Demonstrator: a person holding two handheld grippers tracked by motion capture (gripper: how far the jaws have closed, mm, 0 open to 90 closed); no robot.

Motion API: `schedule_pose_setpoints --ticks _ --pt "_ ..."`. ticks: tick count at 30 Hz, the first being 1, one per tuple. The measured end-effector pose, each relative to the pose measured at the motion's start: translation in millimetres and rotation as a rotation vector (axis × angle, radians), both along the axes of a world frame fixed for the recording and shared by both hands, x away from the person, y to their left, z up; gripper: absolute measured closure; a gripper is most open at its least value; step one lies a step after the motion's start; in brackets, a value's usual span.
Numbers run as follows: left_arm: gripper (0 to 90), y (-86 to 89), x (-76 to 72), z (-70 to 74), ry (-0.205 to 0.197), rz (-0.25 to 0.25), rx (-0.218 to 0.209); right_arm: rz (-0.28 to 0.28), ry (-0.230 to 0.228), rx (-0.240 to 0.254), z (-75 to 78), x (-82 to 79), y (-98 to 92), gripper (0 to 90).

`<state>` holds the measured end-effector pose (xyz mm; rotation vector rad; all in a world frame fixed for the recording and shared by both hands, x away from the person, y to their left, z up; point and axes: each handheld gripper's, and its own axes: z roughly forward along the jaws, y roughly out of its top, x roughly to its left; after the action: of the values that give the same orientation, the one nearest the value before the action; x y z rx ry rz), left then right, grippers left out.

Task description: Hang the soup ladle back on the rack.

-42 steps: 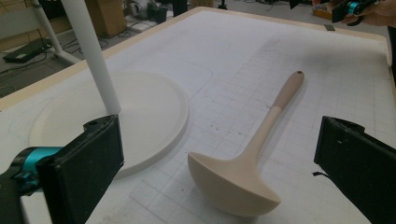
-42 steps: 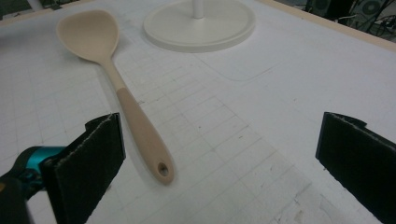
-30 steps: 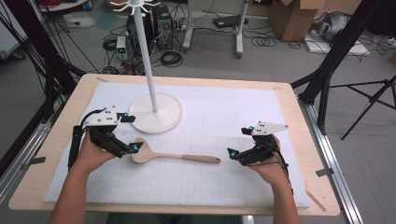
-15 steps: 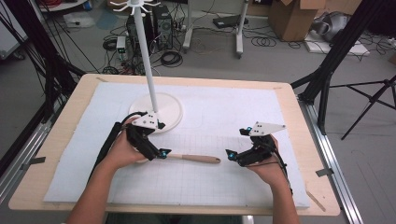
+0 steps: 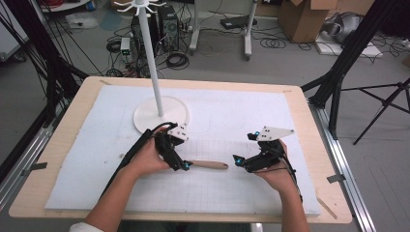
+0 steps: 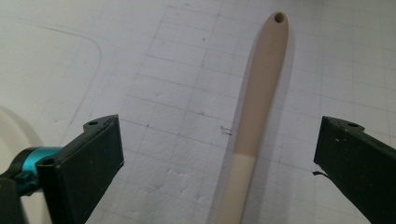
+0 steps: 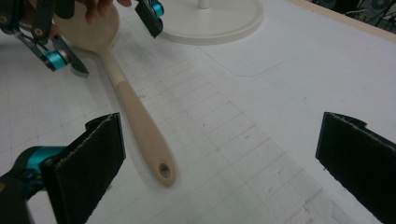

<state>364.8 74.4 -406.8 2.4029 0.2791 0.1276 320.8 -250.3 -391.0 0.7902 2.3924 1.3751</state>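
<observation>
- Straddling the wooden spoon (image 5: 205, 165) with the left claw (image 5: 180, 163), jaws spread wide either side of the neck, not touching it, per the left gripper view.
- Spoon lies flat on the white mat (image 5: 232, 116), centre of the high view, bowl under the left hand, handle end with its hole pointing at the right claw (image 5: 240, 160).
- Right claw jaws also apart, holding nothing, just off the handle tip.
- Likely step: pre-grasp. Next move probably needs the left jaws lowered and closed squarely on the neck.
- White hook stand (image 5: 159, 108) sits upper left of the spoon, a plausible hanging target.
- Wooden bench (image 5: 84, 96); cables, cardboard box (image 5: 302, 17) and tripod legs on the floor behind.
</observation>
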Motion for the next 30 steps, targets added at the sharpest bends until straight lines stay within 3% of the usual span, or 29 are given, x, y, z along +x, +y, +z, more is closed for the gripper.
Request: schedule_pose_setpoints --ticks 7,8,13,19,22,28,30 --pt "3.4 -6.0 2.3 -9.4 0.008 0.008 0.053 -0.002 -0.001 -0.002 0.1 -0.5 0.9 0.2" --pt "4.4 -7.2 2.0 -11.6 0.002 0.004 0.080 -0.006 -0.008 -0.007 -0.1 -0.1 1.3 0.2" --pt "7.9 -9.8 1.0 -14.0 0.007 -0.001 0.089 -0.009 -0.012 -0.009 -0.1 -0.2 1.7 0.2" --pt "13.9 -13.3 0.4 -20.9 0.007 -0.010 0.147 -0.017 -0.014 -0.017 -0.2 -0.6 2.3 0.2" --pt "16.2 -12.8 0.8 -20.2 0.013 -0.018 0.143 -0.018 -0.027 -0.013 0.9 -1.1 1.1 0.3" --pt "35.8 -10.6 0.6 -17.0 0.048 -0.068 0.125 -0.021 -0.033 -0.009 1.4 -1.2 0.7 0.3" --pt "42.5 -10.0 -0.1 -16.7 0.056 -0.056 0.117 -0.025 -0.028 -0.012 0.8 -1.3 1.9 0.3"
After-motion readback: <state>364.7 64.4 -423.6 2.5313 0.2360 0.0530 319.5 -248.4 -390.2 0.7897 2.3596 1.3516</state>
